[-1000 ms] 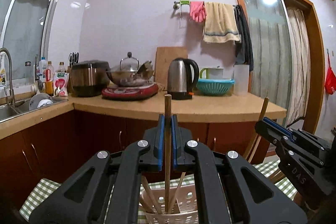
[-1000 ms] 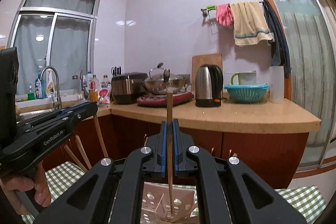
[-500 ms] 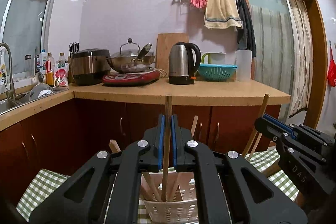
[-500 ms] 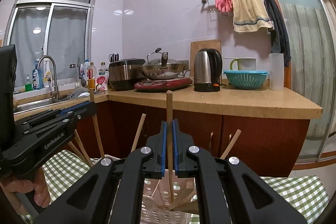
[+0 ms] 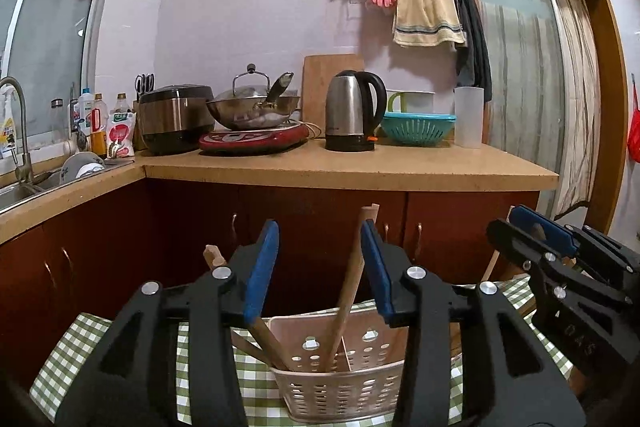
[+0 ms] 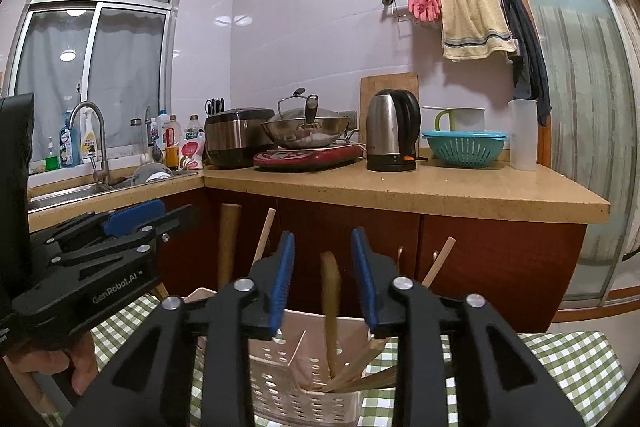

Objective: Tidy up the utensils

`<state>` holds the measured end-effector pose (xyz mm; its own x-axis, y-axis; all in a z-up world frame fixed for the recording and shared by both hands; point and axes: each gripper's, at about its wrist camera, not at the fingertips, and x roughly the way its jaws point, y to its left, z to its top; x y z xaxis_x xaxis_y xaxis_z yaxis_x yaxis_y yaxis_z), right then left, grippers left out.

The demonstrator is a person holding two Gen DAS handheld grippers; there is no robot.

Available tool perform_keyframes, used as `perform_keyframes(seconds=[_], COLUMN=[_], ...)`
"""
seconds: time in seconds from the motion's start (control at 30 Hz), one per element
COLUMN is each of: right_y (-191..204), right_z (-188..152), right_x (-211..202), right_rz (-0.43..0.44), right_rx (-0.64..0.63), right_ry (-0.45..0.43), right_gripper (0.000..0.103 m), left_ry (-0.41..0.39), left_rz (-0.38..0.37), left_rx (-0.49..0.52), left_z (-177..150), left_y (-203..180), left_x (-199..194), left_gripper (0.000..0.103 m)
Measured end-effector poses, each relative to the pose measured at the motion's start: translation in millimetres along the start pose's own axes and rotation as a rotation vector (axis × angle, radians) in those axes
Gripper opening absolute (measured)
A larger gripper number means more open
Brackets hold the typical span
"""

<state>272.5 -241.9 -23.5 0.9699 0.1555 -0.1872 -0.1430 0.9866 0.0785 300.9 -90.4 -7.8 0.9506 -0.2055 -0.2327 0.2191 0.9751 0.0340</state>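
1. With both claws just opened, each releases a stick into the white perforated plastic caddy (image 5: 344, 383) on the green-checked tablecloth (image 5: 64, 359).
2. Left claw (image 5: 318, 267): jaws partly apart, gripping nothing; a long wooden chopstick (image 5: 348, 287) leans free between them, foot in the caddy.
3. Right claw (image 6: 322, 279): jaws partly apart, empty; a flat wooden stick (image 6: 331, 311) stands between the pads, touching neither.
4. Progress: several wooden utensils already stand in the caddy. Whether more remain outside it, I cannot tell.
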Motion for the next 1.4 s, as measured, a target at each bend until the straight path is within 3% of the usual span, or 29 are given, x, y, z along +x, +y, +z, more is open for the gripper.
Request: perform_keyframes(seconds=[0.2,0.27,0.47,0.73,1.03,1.4], right_y=[1,1,0,2,14,31], right_z=[1,3,8,9,-15,-48], right_x=[-7,-11,-27,-51,-93,-156], right_rz=[-0.015,-0.025,-0.056,-0.106,-0.147,-0.137], right_rx=[0.000,0.005,0.025,0.047,0.023,0.036], right_ry=[-0.019,-0.030,-0.065,-0.059,0.020,0.118], right_gripper=[0.054,0.065,0.081,0.085,0.085,0.085], left_ry=[-0.005,-0.008,-0.022,-0.038,0.022,0.110], left_rz=[0.007,0.008,0.020,0.062,0.099,0.137], left_rx=[0.005,0.004,0.001,0.014,-0.001,-0.028], left_z=[0,1,4,4,-19,-61], left_y=[-1,-1,-2,-6,-4,7], left_x=[-5,-7,-18,-50,-99,-177], left_gripper=[0.059,0.062,0.076,0.091,0.096,0.098])
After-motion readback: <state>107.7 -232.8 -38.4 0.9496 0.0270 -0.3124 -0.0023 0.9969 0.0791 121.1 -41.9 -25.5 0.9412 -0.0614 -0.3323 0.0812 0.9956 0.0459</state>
